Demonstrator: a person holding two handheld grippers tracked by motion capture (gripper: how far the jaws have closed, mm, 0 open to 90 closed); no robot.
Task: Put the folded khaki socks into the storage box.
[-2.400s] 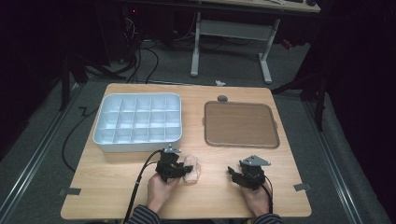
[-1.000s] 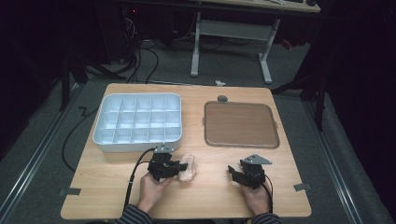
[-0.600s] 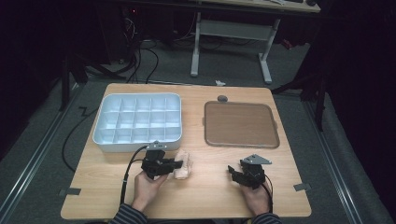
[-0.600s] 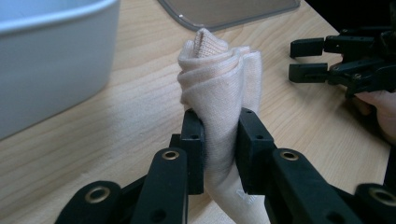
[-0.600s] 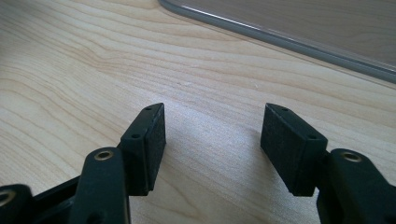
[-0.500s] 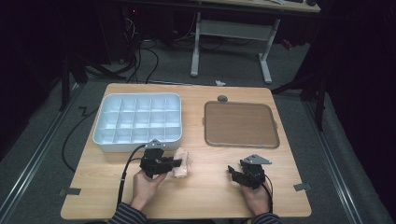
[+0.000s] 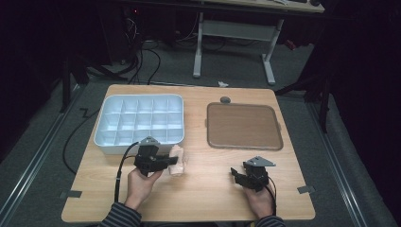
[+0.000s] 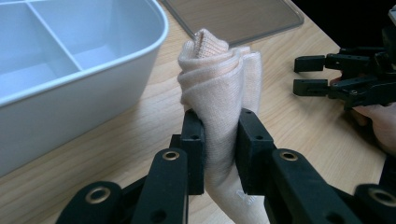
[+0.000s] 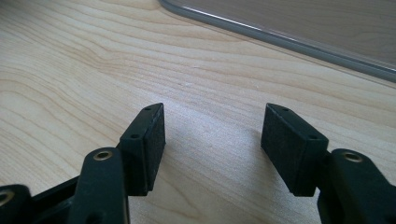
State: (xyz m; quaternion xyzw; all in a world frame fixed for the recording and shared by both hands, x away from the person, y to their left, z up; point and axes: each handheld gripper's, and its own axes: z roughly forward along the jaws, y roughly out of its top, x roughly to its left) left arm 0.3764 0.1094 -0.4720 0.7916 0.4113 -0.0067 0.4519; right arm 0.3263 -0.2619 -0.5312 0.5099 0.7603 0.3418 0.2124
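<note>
Peach-pink rolled knit cloth (image 8: 219, 88) sits pinched between the two black jaws of the left gripper (image 8: 219, 154), which are clamped tight on its lower part while the folded upper part stands free above them. In the high view the cloth (image 7: 177, 160) is at the front left of the light wooden table (image 7: 208, 198), just beside the front wall of the white plastic compartment tray (image 7: 137, 142); whether it touches the wood I cannot tell. The left gripper view puts the tray's rounded near corner (image 8: 140, 56) close on one side of the cloth, so room there is tight. On the other side an open stretch of bare wood runs across to the right gripper (image 7: 242, 175), which is well apart from the cloth. That right gripper (image 9: 212, 140) hovers low over the wood with its jaws spread wide and nothing between them. Beyond it lies the raised rim of the brown rectangular flat tray (image 9: 280, 35), near but not touching. In the high view the brown tray (image 7: 243, 125) lies at the table's right, with a strip of bare wood between it and the white tray. Both hands are close to the table's front edge.
</note>
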